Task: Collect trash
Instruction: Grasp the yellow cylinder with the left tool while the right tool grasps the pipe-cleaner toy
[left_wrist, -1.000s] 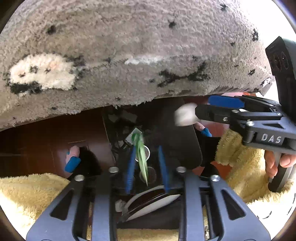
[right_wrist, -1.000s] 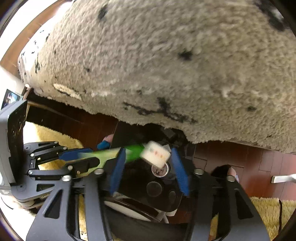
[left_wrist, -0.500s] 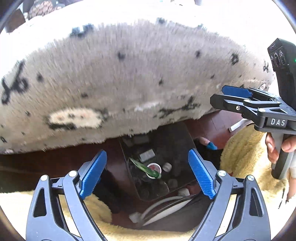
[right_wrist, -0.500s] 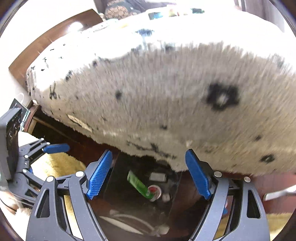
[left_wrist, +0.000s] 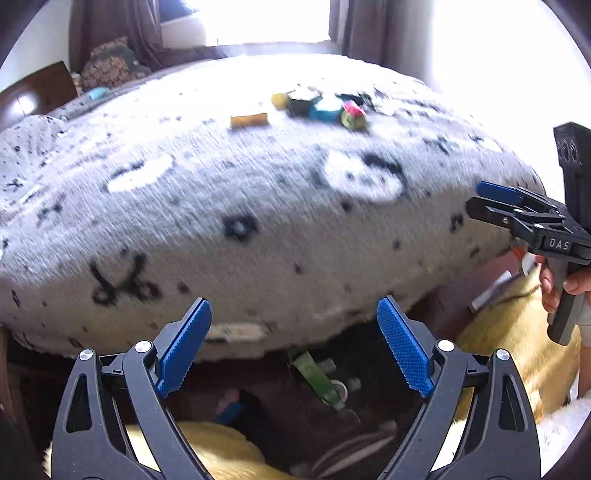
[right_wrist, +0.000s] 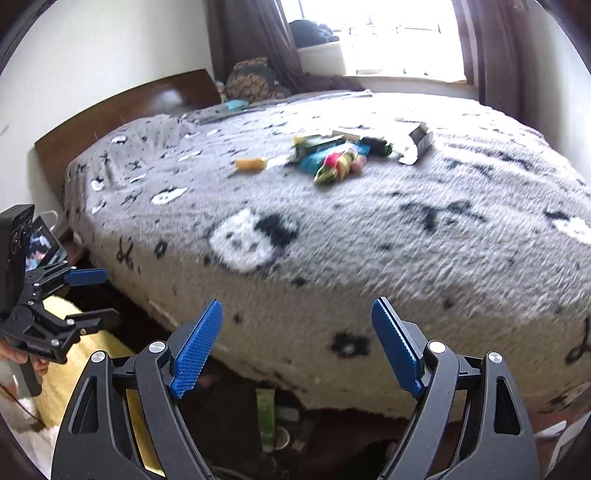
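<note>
Trash (right_wrist: 334, 157) lies in a loose cluster on the far part of a grey patterned bed cover (right_wrist: 369, 229): coloured wrappers, a torn box, and a yellow roll (right_wrist: 251, 163) a little apart on the left of the heap. None of it touches either tool. A dark bin (right_wrist: 295, 432) stands on the floor at the near edge of the bed, below both tools, holding a green wrapper (right_wrist: 266, 417) and a small round cup. A yellow fleece rug (left_wrist: 517, 332) lies beside the bin.

The left gripper (left_wrist: 293, 347) has its blue pads spread wide, having opened within the last second and stood at that width since; nothing sits between them. The right gripper (right_wrist: 295, 347) is likewise wide apart and empty, also having opened in that second. Each tool shows at the edge of the other's view, held by a hand (left_wrist: 561, 288) on its grip. Both views are motion-blurred. A window and dark curtains stand beyond the bed.
</note>
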